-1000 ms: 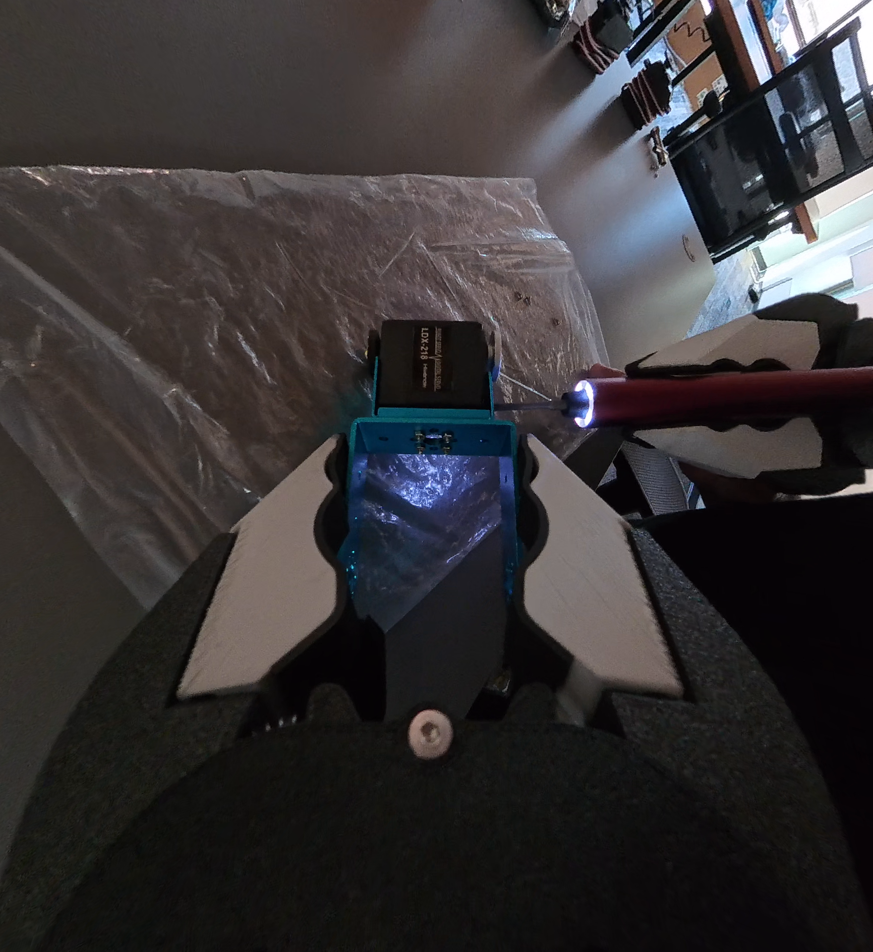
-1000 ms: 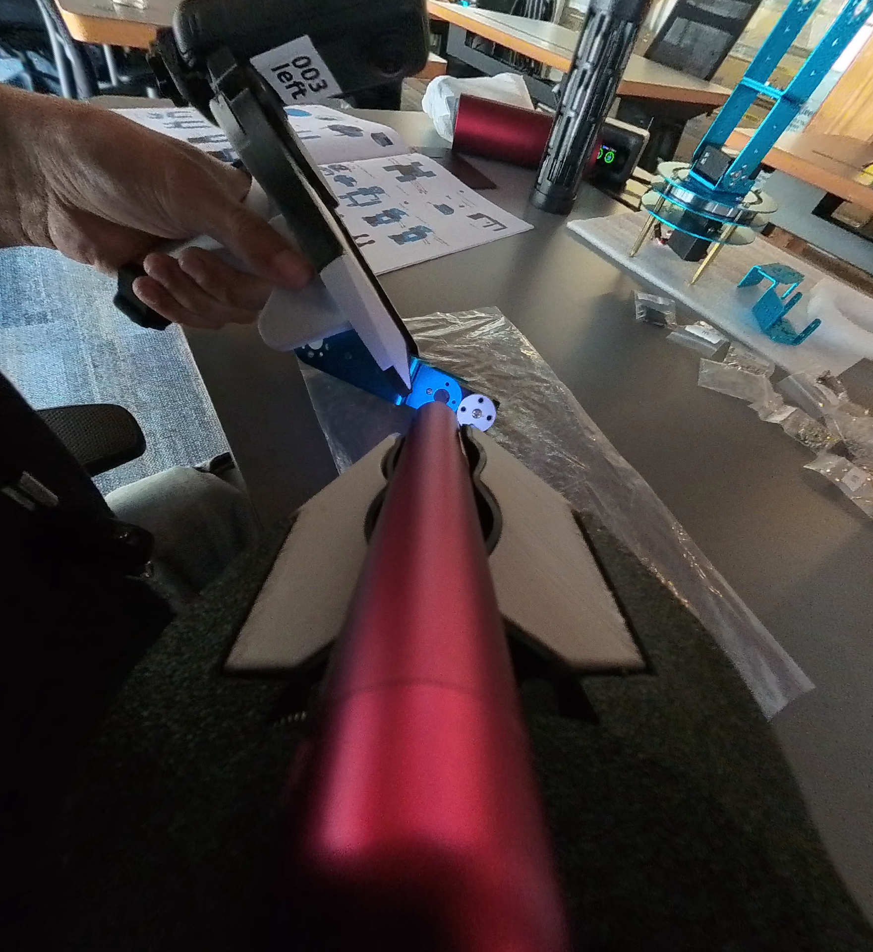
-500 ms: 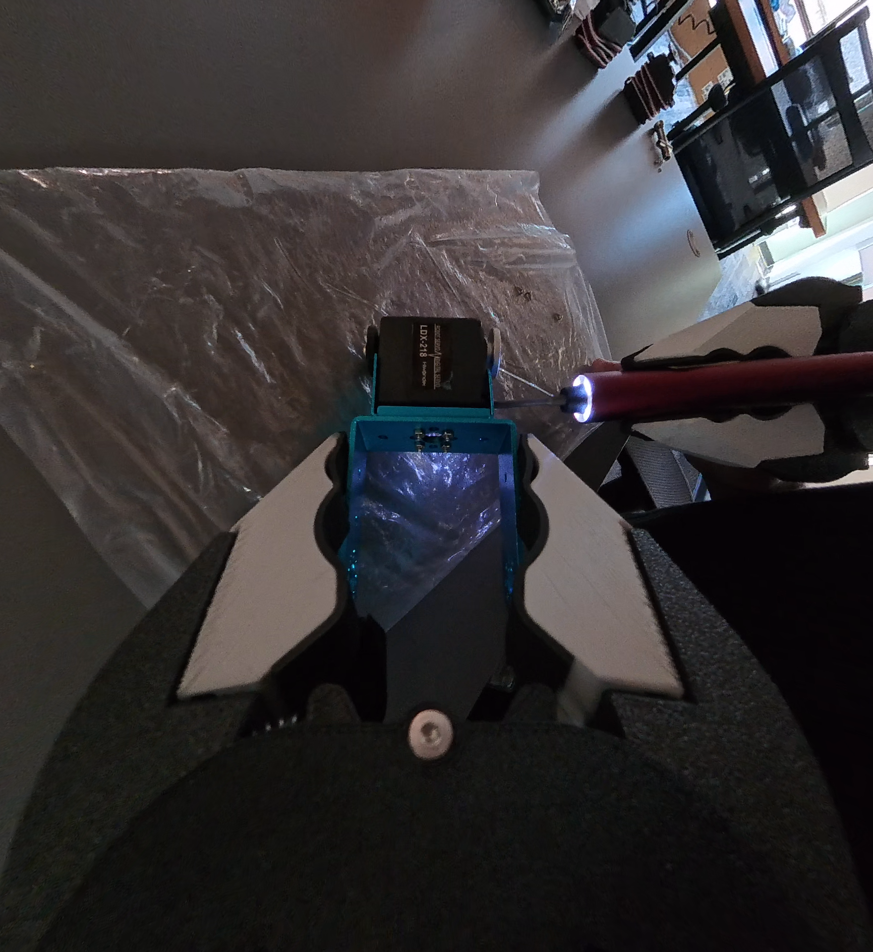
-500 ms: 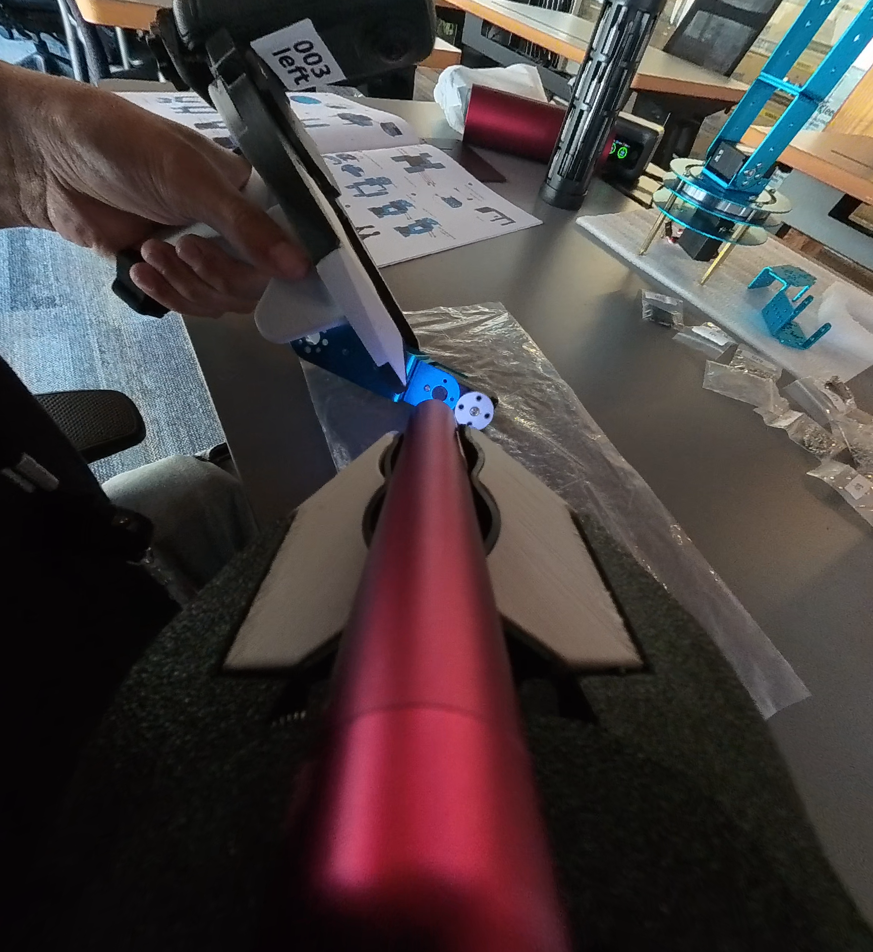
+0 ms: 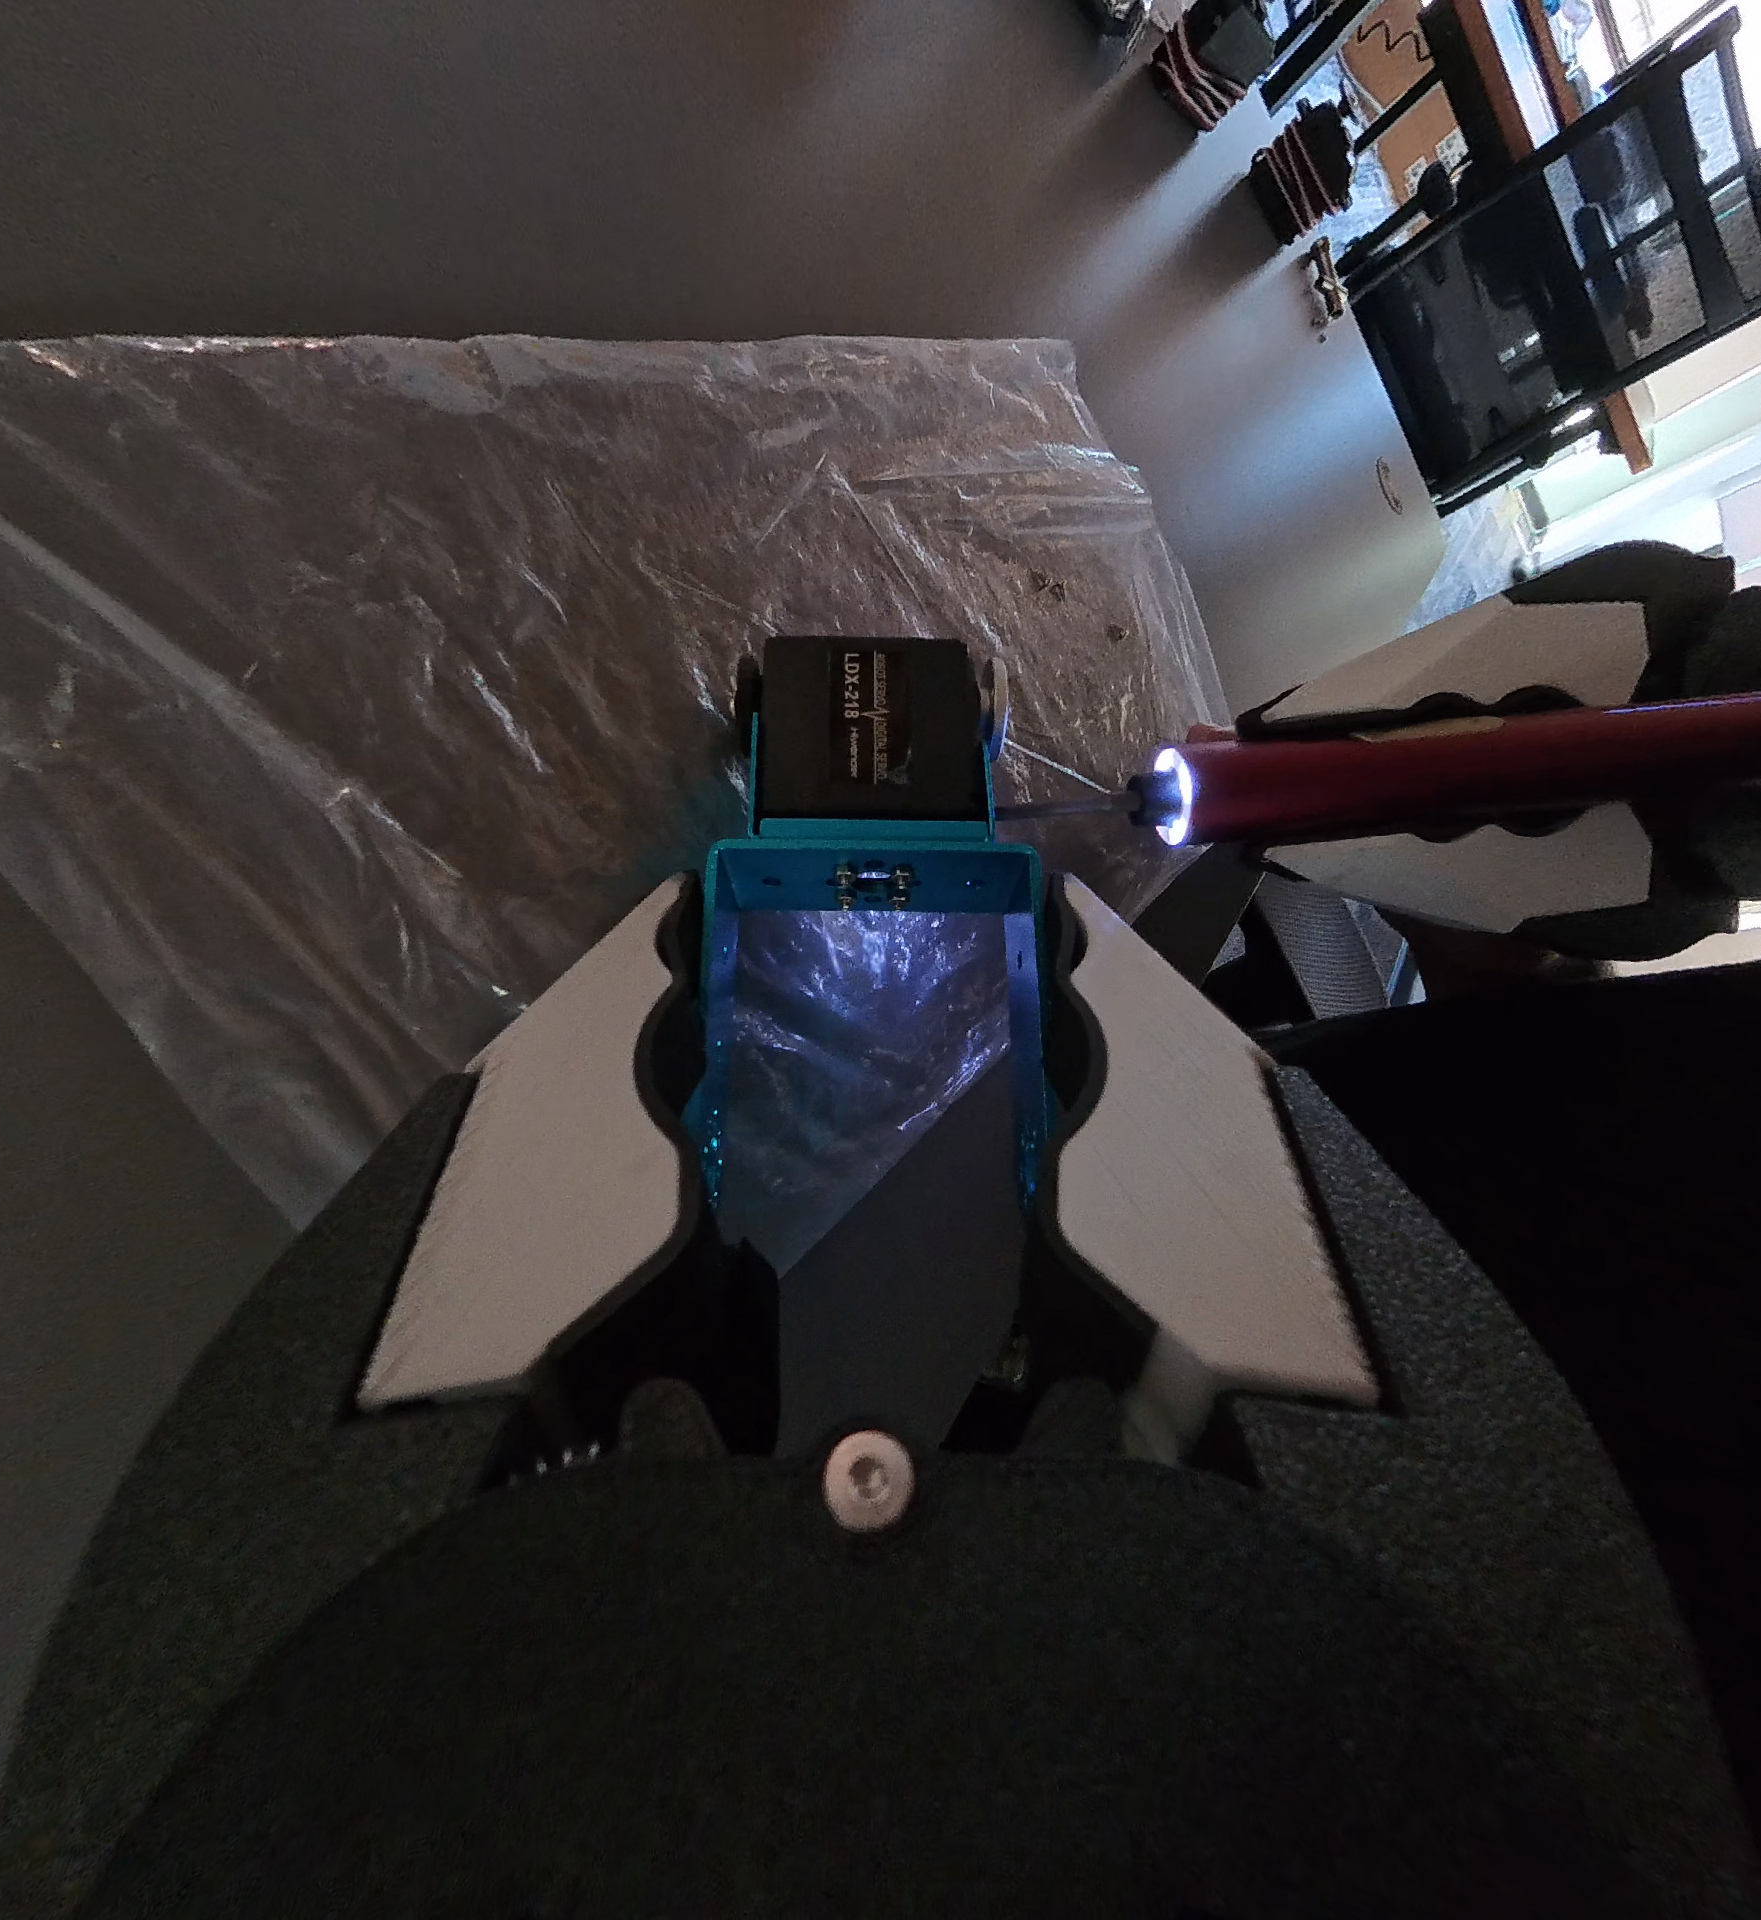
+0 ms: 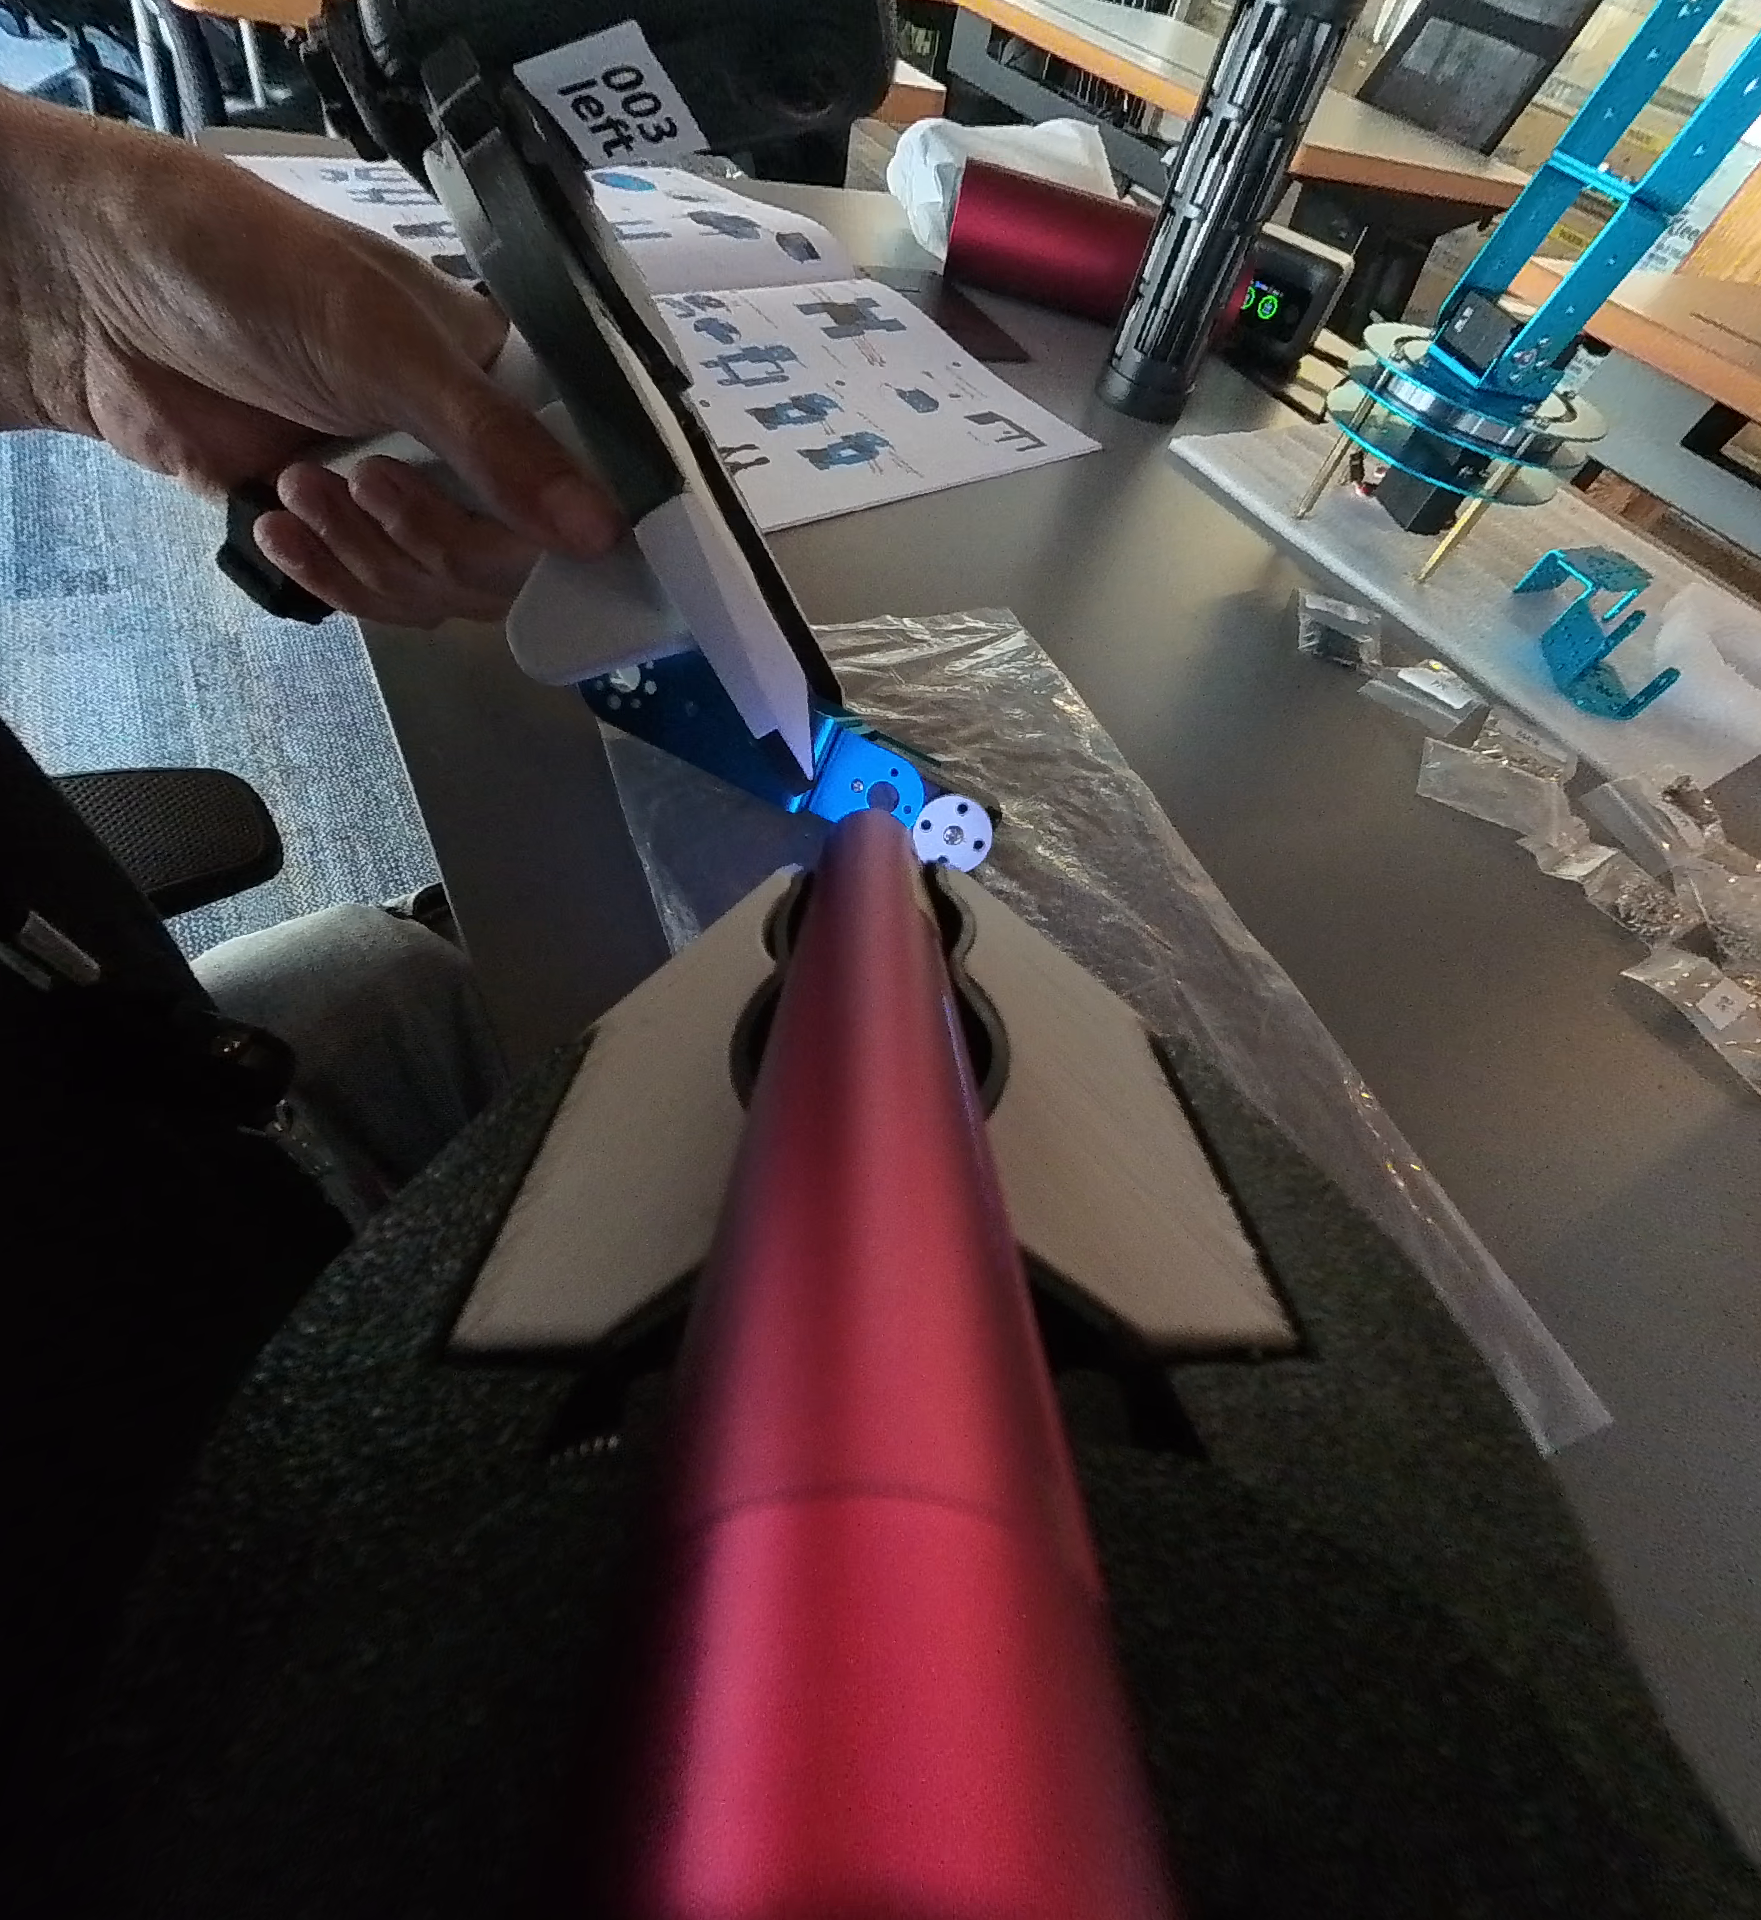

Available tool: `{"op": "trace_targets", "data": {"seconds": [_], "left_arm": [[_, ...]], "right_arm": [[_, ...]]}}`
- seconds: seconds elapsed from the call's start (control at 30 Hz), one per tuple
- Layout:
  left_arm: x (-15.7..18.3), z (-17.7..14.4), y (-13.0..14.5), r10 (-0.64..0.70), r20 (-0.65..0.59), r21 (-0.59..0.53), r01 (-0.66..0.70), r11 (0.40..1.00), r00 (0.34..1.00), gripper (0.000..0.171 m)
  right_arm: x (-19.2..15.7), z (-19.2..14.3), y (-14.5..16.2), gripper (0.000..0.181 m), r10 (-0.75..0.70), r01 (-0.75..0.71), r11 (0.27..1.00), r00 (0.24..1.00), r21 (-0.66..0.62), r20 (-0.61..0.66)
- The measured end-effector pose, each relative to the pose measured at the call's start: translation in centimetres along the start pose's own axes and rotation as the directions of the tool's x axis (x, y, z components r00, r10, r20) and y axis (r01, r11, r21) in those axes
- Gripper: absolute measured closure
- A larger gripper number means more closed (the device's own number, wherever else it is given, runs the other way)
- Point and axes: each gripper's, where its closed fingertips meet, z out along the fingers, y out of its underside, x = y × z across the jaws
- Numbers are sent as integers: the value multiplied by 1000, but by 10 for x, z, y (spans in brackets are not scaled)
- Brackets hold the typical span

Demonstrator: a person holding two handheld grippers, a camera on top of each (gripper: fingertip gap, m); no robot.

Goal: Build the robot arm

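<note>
My left gripper (image 5: 871, 894) is shut on a blue metal U-bracket (image 5: 1027, 987), with a black servo (image 5: 871, 727) mounted at its far end, over a clear plastic sheet (image 5: 440, 623). My right gripper (image 6: 865, 883) is shut on a red electric screwdriver (image 6: 855, 1351). Its lit tip (image 5: 1167, 795) puts the bit against the right side of the bracket at the servo. In the right wrist view the screwdriver points at the lit bracket (image 6: 860, 784) beside a white round servo horn (image 6: 951, 834). A hand (image 6: 232, 343) holds the left gripper (image 6: 798, 753) there.
On the grey table (image 6: 1427, 1091) lie an open instruction booklet (image 6: 834, 384), a black cylinder (image 6: 1188, 208), a red cylinder (image 6: 1042, 234), a blue arm on a round base (image 6: 1478, 353), a spare blue bracket (image 6: 1593, 644) and several small bags of parts (image 6: 1686, 883). The table edge and a chair armrest (image 6: 159, 842) are at left.
Almost nothing. The screwdriver's angle has shifted slightly while its bit stays at the bracket. Both grips are unchanged.
</note>
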Motion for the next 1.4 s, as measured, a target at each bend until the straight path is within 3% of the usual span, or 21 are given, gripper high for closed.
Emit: {"op": "trace_targets", "data": {"seconds": [0.27,0.4,0.7,1.17,1.4], "left_arm": [[0,0,0,7,6,-3,-7,1000,1000,107],[0,1,0,4,13,13,-4,1000,1000,107],[2,1,-1,-22,-19,18,22,1000,1000,107],[3,1,-1,-27,-36,9,27,1000,999,106],[3,2,-1,-19,-23,6,20,1000,1000,107]], "right_arm": [[-1,0,1,160,-42,42,999,999,-14,6],[1,0,1,159,67,-67,998,998,2,12],[6,-1,-2,158,110,-110,994,994,13,-12],[3,1,-13,158,-66,67,997,998,49,-18],[4,2,-12,159,-15,14,1000,999,28,35]]}}
